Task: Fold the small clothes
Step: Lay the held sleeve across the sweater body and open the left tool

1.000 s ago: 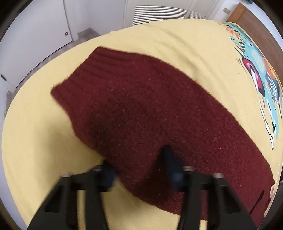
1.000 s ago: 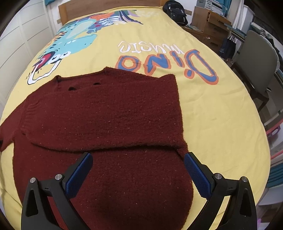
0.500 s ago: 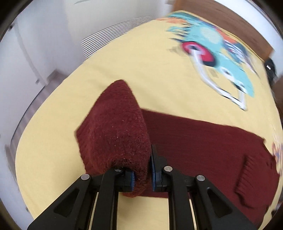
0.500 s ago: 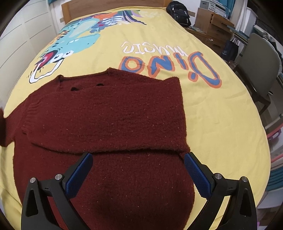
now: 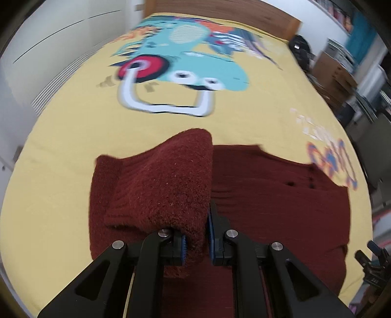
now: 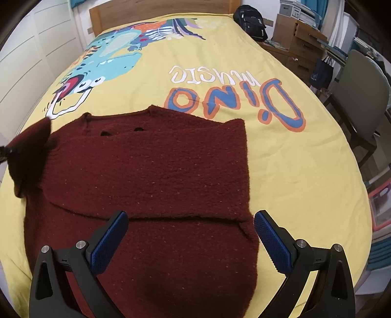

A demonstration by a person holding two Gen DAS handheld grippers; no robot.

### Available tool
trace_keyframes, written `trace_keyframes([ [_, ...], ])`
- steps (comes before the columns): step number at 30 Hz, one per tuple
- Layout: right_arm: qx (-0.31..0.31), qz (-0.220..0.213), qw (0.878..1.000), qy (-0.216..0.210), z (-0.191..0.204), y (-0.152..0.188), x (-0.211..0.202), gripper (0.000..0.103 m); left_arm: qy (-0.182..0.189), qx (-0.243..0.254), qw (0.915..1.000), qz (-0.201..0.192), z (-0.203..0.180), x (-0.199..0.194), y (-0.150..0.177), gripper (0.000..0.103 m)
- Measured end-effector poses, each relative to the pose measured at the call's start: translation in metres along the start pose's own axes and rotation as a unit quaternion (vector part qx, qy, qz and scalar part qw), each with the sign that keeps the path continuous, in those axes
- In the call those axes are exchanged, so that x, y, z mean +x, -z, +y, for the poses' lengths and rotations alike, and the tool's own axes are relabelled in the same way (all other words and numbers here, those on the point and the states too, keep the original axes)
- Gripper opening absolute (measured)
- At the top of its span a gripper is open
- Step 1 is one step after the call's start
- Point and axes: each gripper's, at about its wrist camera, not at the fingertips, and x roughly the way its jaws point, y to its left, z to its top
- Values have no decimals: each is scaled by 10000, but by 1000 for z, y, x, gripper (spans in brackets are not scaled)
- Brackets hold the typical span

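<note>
Most of both views is taken up by a bed under a yellow cover printed with a cartoon dinosaur and the words "Dino music"; its near edge is cut off by the rim of each fisheye picture. At the far end stands a wooden headboard, and to the right of the bed a grey chair, a wooden set of drawers and a black bag, all small and warped at the frame's edge.

On the near part of the cover lies a dark red knitted sweater, its upper part folded down over the lower so that a straight edge crosses it just ahead of the right gripper. Two small dark holes show near its neckline. Its near hem is hidden behind the gripper bodies.

The right gripper hangs above the sweater with its blue-padded fingers spread wide, nothing between them.

The left gripper has its fingers pinched narrowly on a raised fold of the sweater, a ribbed end that bunches up over the fingers and hides the cloth behind it. That view is blurred, so the print and furniture are hard to make out. In the right wrist view the lifted piece shows only as a dark smeared shape at the left edge.
</note>
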Motion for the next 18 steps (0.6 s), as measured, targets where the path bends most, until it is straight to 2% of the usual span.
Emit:
trace_keyframes([
  [2,30,2,10000,47,-5,-1,-1,103,88,140,9999,10,-22,19,-14,11],
  [7,153,4,9999,76,-17,-3,-3,103,277,596,9978,77,-81,38,-17,11],
  [15,307,49,9995,80,-33,2,-1,103,513,1056,9926,294,-147,68,-3,11],
  [18,376,119,9992,43,-36,7,4,103,278,1278,9909,319,-162,84,5,11],
])
